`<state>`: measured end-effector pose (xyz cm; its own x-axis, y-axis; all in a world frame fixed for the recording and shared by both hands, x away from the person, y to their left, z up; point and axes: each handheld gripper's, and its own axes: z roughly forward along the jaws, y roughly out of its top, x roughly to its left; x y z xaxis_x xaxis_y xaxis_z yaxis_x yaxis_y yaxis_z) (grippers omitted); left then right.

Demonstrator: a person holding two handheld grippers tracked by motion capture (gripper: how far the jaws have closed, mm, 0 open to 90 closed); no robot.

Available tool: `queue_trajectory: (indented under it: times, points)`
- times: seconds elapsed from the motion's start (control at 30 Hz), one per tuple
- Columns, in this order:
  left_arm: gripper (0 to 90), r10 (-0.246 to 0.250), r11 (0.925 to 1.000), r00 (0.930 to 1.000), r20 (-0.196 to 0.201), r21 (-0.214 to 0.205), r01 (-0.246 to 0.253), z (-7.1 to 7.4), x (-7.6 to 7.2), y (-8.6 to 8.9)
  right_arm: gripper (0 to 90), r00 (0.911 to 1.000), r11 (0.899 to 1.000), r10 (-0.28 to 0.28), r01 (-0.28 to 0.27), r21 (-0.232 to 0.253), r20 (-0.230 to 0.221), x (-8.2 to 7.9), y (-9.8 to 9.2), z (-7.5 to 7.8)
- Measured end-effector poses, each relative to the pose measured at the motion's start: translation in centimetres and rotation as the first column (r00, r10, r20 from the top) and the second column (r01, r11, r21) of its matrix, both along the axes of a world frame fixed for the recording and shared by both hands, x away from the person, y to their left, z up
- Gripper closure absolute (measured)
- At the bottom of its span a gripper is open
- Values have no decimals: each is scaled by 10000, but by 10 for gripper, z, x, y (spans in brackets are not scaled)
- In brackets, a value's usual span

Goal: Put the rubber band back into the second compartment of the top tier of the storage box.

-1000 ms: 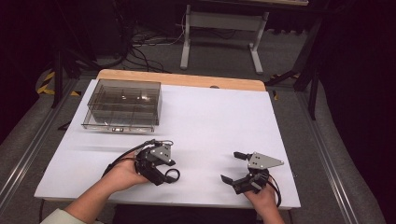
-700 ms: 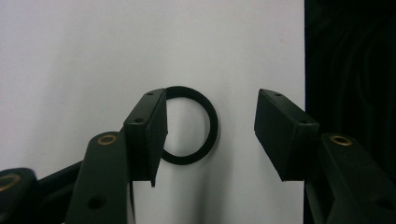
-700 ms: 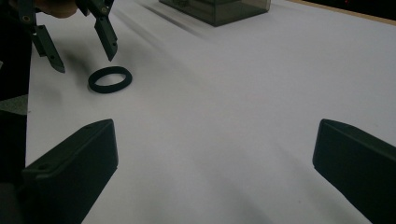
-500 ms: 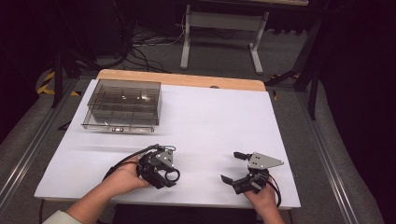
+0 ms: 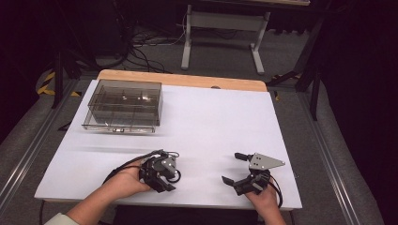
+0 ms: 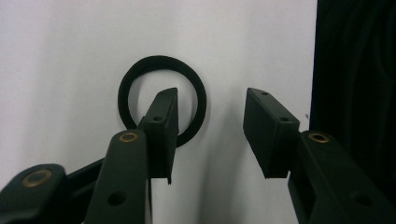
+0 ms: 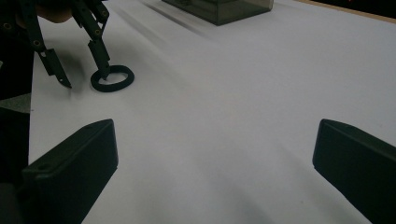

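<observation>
A black rubber ring point(image 6: 161, 62) lies flat on the white table near its front edge. My left gripper point(image 6: 210, 100) points down at it, with one fingertip point(image 6: 163, 116) inside the ring and the other outside. The ring's near rim lies between the jaws, which have just been closing, and the pads stand apart from it. The high view shows this gripper point(image 5: 163, 178) in a hand at the front left. From the right gripper view, the ring point(image 7: 122, 80) sits under the left gripper point(image 7: 85, 79). My right gripper point(image 7: 210, 154) rests low at the front right point(image 5: 233, 167), wide open and holding nothing.
A clear smoky box with compartments point(image 5: 123, 105) stands at the back left of the white table point(image 5: 216, 117) and appears far off in the right gripper view point(image 7: 219, 9). The table's front edge runs right beside the left gripper. Cables and a metal stand lie on the floor behind.
The left gripper has tipped down and edged slightly right and toward the front edge, with its jaws narrower. The right gripper has stayed in place.
</observation>
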<state>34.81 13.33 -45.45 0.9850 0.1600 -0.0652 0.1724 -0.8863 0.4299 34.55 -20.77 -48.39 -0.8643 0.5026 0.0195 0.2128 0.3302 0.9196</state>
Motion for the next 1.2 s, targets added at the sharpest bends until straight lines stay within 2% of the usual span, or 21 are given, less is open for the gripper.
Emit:
queue_trajectory:
  times: [0.17,0.27,0.4,0.47,0.57,0.77,0.93,0.97,1.2]
  points:
    - [647,38,10000,9999,152,56,-38,0,-1,-1,5,10000,10000,-5,5,-1,-5,0,0,0]
    - [700,60,9999,9990,435,99,-64,1,-1,-1,5,10000,10000,-14,14,7,-28,0,0,0]
    - [831,67,9999,9977,678,105,-74,2,-2,-2,5,10000,10000,-15,15,5,-28,0,0,0]
    - [863,206,9998,9956,915,1,-207,4,-3,-1,5,10000,10000,-18,18,4,-30,0,0,0]
    - [869,215,9997,9944,1036,-173,-198,7,-3,-1,5,10000,10000,-17,17,5,-28,0,0,0]
    - [872,224,9969,9924,1206,-779,-130,20,-7,2,5,10000,10000,-12,12,-10,-17,0,0,0]
    - [871,243,9947,9916,1273,-1019,-113,27,-7,5,5,10000,10000,-6,6,-13,-15,0,0,0]
    - [872,289,9929,9921,1217,-1178,-145,29,-8,7,5,10000,10000,1,-1,2,-15,0,0,0]
    - [871,327,9919,9896,1403,-1263,-149,37,-9,9,5,10000,10000,15,-15,-25,-17,0,0,0]
